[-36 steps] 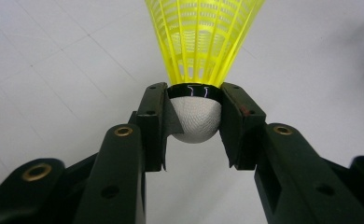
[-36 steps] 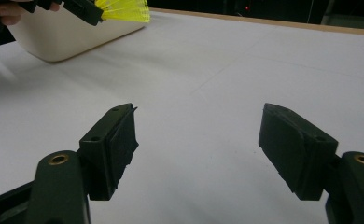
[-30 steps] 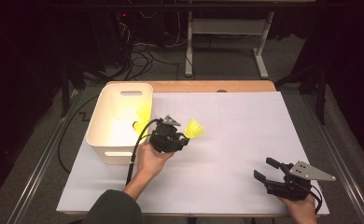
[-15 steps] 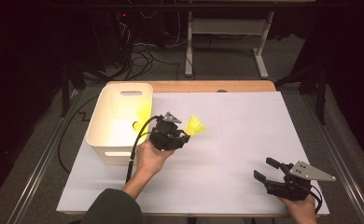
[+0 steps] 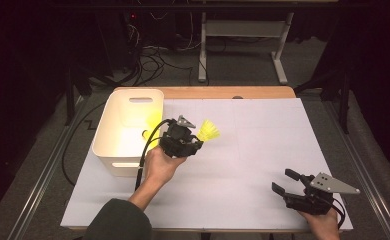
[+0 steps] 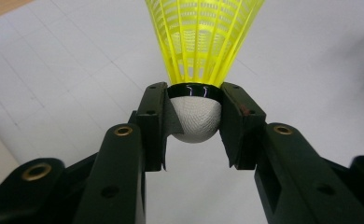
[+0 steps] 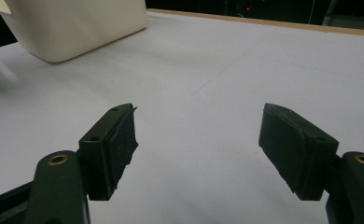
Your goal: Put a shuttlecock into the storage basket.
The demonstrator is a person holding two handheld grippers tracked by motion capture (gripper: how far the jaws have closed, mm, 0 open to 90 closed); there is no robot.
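In the high view, the left gripper (image 5: 195, 134) is seen held above the white sheet (image 5: 263, 150) just right of the white tub (image 5: 128, 131), with a yellow shuttlecock (image 5: 208, 131) projecting from its jaws toward the right. How the shuttlecock is gripped cannot be made out there; that is supplied by the left gripper view, where the two black pads (image 6: 154, 122) are shown pressed on either side of the white cork head, with the black band at the pads' tips and the yellow skirt flaring away beyond them over the sheet. A second patch of yellow is visible inside the tub from above, too small to be identified. The right gripper (image 5: 286, 183) is seen low at the near right corner of the sheet, well apart from the tub. In the right gripper view its jaws are shown spread wide with nothing between them, the tub's side wall (image 7: 77, 28) being seen at the upper left.
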